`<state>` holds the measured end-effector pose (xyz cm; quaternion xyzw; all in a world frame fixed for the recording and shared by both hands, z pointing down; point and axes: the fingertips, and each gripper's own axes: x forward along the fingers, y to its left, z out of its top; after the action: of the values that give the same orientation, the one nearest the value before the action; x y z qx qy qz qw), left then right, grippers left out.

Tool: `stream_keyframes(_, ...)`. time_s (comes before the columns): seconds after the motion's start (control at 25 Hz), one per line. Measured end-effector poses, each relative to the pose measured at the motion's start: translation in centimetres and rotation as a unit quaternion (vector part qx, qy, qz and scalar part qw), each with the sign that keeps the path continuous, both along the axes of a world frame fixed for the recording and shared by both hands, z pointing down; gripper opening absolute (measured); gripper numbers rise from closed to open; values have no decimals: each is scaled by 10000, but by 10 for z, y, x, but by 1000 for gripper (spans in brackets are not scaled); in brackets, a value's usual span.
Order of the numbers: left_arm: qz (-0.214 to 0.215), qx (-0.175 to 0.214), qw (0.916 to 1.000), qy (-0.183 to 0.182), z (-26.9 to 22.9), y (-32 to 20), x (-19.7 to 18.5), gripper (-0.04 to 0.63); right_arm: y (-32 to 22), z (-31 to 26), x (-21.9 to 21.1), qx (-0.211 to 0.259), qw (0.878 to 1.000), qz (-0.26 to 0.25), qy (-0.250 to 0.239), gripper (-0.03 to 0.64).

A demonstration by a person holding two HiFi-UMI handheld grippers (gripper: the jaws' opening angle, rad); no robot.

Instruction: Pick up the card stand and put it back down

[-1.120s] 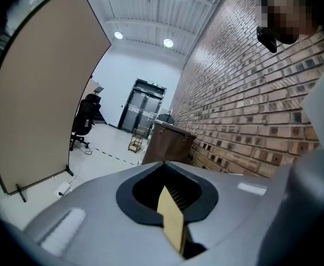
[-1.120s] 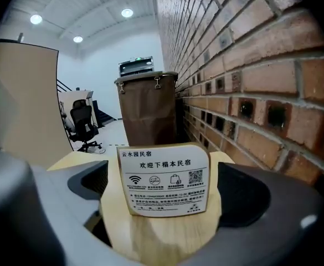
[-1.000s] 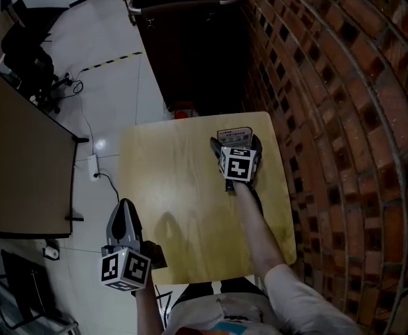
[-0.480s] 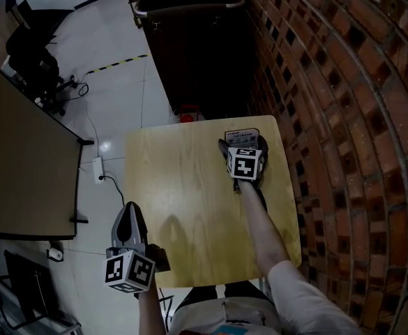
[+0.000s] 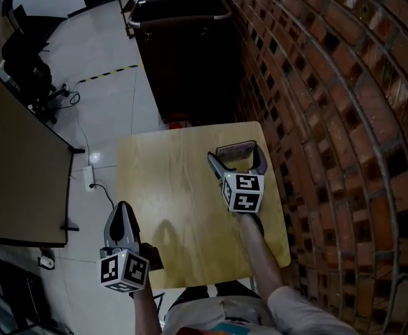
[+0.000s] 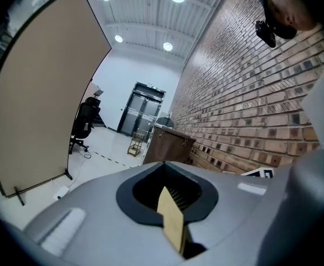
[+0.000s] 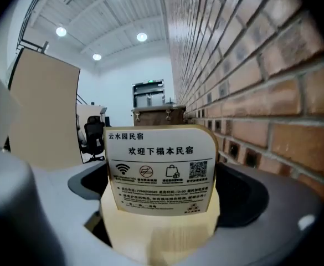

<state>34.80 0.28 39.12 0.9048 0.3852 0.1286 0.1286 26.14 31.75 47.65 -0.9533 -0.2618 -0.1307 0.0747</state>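
Head view: the stand (image 5: 234, 149) sits on the table (image 5: 169, 180), between the spread jaws of the right gripper (image 5: 237, 160); the left gripper (image 5: 123, 215) hangs off the table's near corner. Left gripper view: we read its jaws as together, gripping nothing. Right gripper view: the stand is upright between parted jaws, so we judge it ungripped; lifting it calls for closing squarely on its base.

wooden table (image 5: 162, 187) | brick wall (image 5: 329, 82) alongside | dark cabinet (image 5: 186, 54) beyond | office chair (image 5: 24, 65)
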Motion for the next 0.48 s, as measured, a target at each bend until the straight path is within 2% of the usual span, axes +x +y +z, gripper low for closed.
stream_keyframes(0.12,132,-159,9995,253,-19,12,-9,5,-32,-59,-34,-32,9979,6,648,576)
stream_keyframes(0.2,253,-255,9988,324,-32,20,-20,5,-58,-92,-58,-144,9957,-115,908,575)
stream_keyframes(0.28,415,-352,9977,402,-45,28,-34,5,-84,-114,-80,-257,9936,-269,1064,575)
stream_keyframes(0.48,725,-478,9914,981,-71,42,-64,5,-115,-135,-119,-360,9908,-268,1274,575)
